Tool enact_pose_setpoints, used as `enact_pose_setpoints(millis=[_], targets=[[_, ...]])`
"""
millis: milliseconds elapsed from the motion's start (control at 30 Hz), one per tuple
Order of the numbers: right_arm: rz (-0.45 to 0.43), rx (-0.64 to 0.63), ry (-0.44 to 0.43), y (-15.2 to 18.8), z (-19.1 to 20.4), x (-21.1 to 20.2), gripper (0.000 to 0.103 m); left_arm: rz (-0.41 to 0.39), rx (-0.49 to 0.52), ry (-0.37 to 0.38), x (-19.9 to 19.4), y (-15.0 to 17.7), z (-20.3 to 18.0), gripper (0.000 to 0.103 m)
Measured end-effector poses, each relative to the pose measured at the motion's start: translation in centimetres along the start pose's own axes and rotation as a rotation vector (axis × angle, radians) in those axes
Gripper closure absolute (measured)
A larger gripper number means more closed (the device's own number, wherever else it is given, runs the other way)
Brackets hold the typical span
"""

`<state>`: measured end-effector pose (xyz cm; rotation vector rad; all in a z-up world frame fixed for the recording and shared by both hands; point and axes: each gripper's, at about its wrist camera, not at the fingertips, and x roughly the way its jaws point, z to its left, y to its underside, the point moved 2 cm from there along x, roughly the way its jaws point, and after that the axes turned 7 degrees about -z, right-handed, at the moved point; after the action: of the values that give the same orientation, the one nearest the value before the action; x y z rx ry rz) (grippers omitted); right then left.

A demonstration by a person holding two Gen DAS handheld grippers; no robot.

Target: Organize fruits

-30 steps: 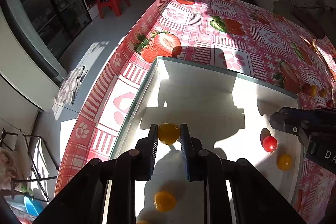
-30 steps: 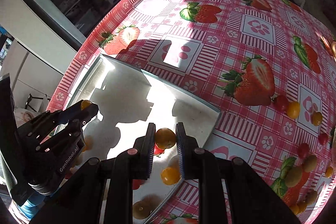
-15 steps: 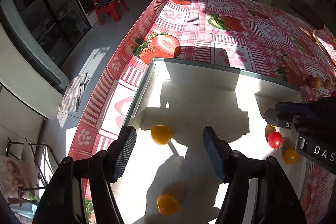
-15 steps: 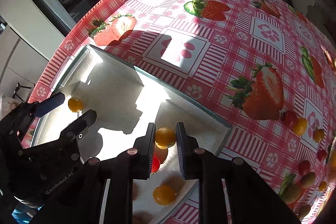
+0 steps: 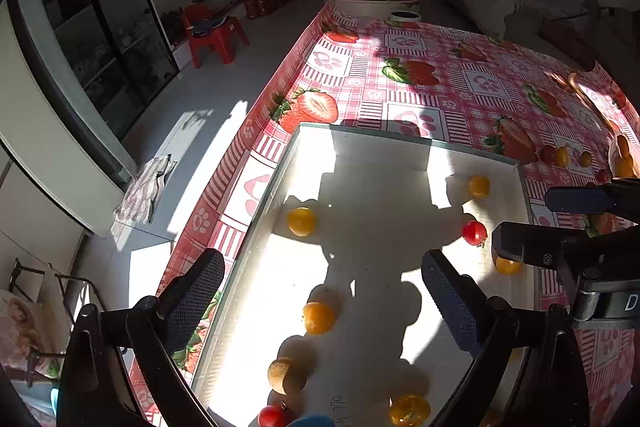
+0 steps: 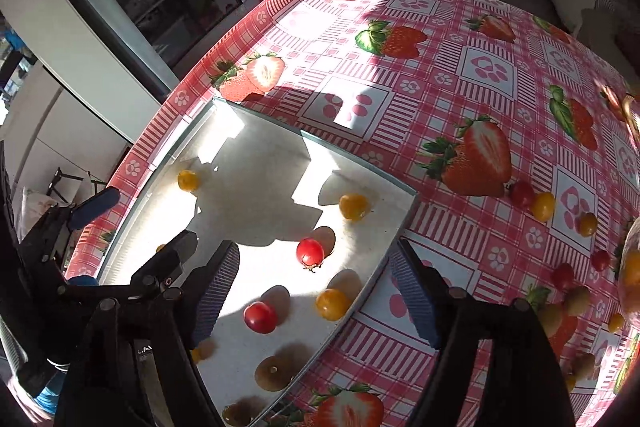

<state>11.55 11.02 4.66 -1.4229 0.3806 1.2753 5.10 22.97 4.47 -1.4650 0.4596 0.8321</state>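
Overhead, the left gripper (image 5: 322,281) tilts steeply down over the white tray (image 5: 524,183), its jaws opening wide with nothing pressed between the dark textured pads (image 5: 196,297). A yellow tomato (image 5: 301,221) lies free on the tray floor just beyond them, near the tray's left wall, and an orange tomato (image 5: 318,317) sits between the spread fingers, touched by neither. Nearer the camera lie a brown round fruit (image 5: 286,375), a red tomato (image 5: 272,415) and another orange one (image 5: 409,409).

The right gripper (image 6: 316,287) also points steeply down, over the tray's right corner, and its jaws are opening too, released and gripping nothing. Between and beyond its fingers lie a red tomato with a stem (image 6: 310,252), a second red one (image 6: 260,317), a yellow tomato (image 6: 333,303) close to the tray's rim, and another yellow one (image 6: 353,206) farther on. In the left wrist view the right gripper's black fingers reach in from the right edge above that side of the tray.

Outside the tray, more small red and yellow fruits (image 6: 543,206) are scattered over the strawberry-print tablecloth (image 6: 440,79), well apart from both grippers.
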Motion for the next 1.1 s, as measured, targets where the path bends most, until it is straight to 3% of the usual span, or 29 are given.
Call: enact_pose_setpoints(millis=[133,300,533,1100], targets=[[0.006,-0.023,0.011,1.0,0.6,-1.0,0.018,0.005,-0.017,0.017,-1.3,0.9,0.1,0.004],[-0.025,-0.086,0.069,2.0,1.4,-2.6,0.000,0.012,-0.039,0.018,-2.6,2.5,0.3,0.001],[-0.043,-0.118,0.094,3.0,2.3,-4.2,0.000,-0.003,-0.064,-0.002,-4.7,4.1,0.6,0.001],[-0.039,-0.204,0.124,5.0,4.1,-6.1,0.000,-0.012,0.005,-0.044,-7.3,5.9,-1.0,0.001]])
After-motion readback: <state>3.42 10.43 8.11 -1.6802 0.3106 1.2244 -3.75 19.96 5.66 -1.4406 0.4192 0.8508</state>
